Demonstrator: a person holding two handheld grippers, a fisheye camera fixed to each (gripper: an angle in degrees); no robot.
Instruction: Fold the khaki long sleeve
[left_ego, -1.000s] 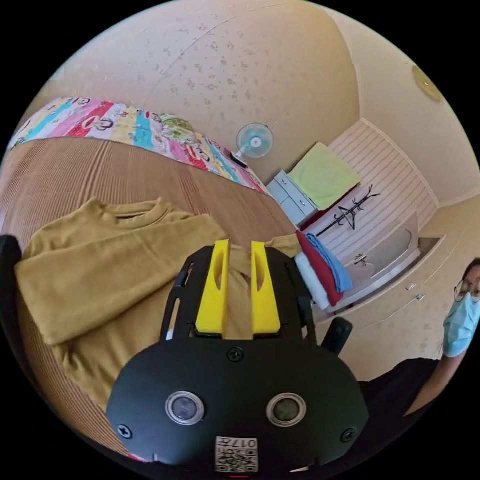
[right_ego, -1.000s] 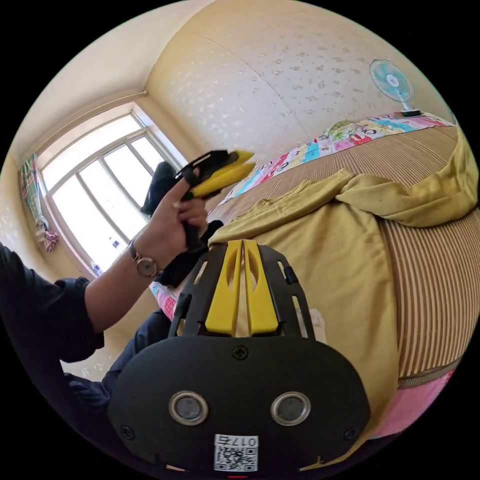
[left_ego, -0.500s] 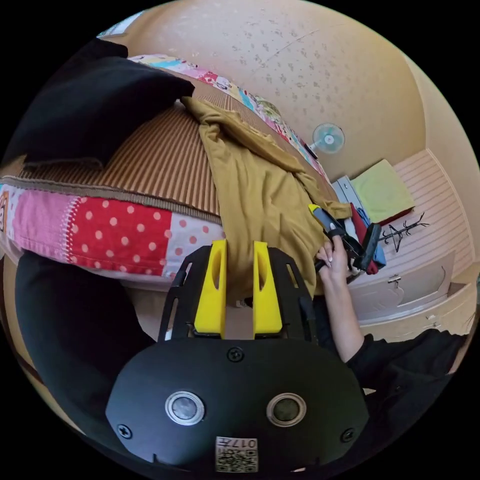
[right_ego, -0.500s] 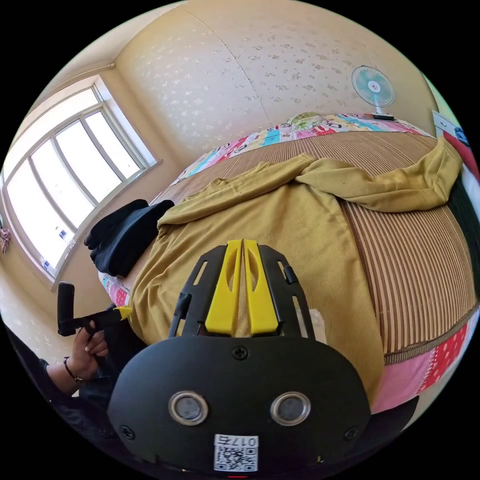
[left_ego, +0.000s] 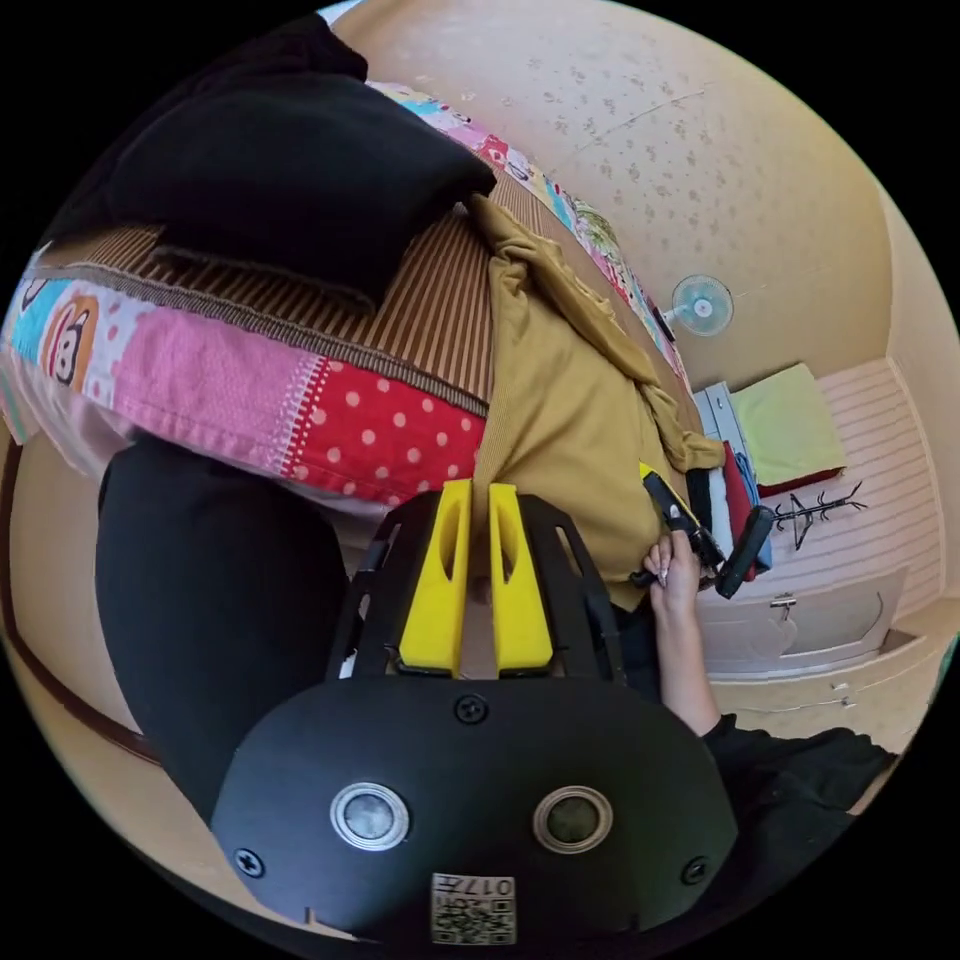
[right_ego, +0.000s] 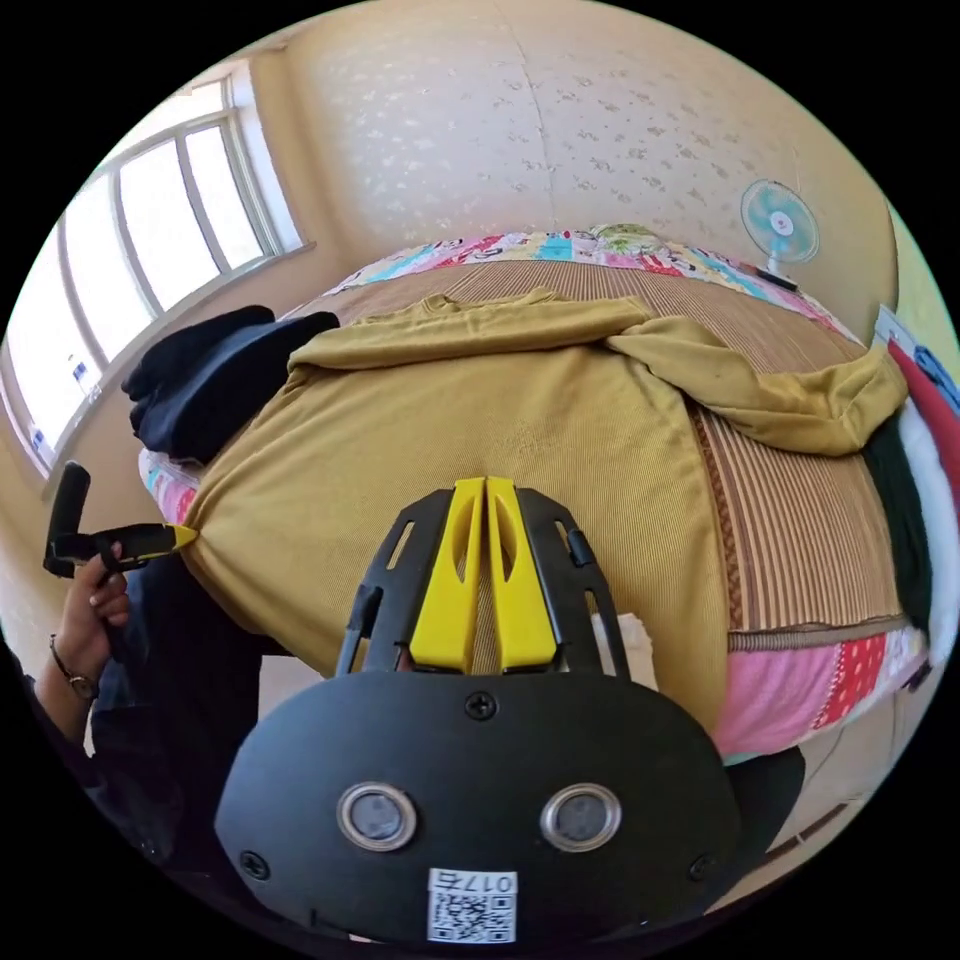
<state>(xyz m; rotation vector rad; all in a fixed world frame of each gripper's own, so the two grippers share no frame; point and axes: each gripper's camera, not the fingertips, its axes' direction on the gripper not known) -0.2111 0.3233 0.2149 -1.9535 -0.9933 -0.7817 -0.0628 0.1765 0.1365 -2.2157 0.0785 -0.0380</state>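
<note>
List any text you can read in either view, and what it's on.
No text reads clearly.
On left gripper, sticker: square code and small characters, too small to read.
On right gripper, sticker: the same, too small to read.
On quilt: cartoon prints, no legible words.
On shirt: none.

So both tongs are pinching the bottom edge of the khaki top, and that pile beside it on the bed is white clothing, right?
Nearly. The pile is black, not white, as the right gripper view shows. The rest holds: the left tongs and the right tongs each pinch the bottom edge of the khaki top on the bed.
</note>
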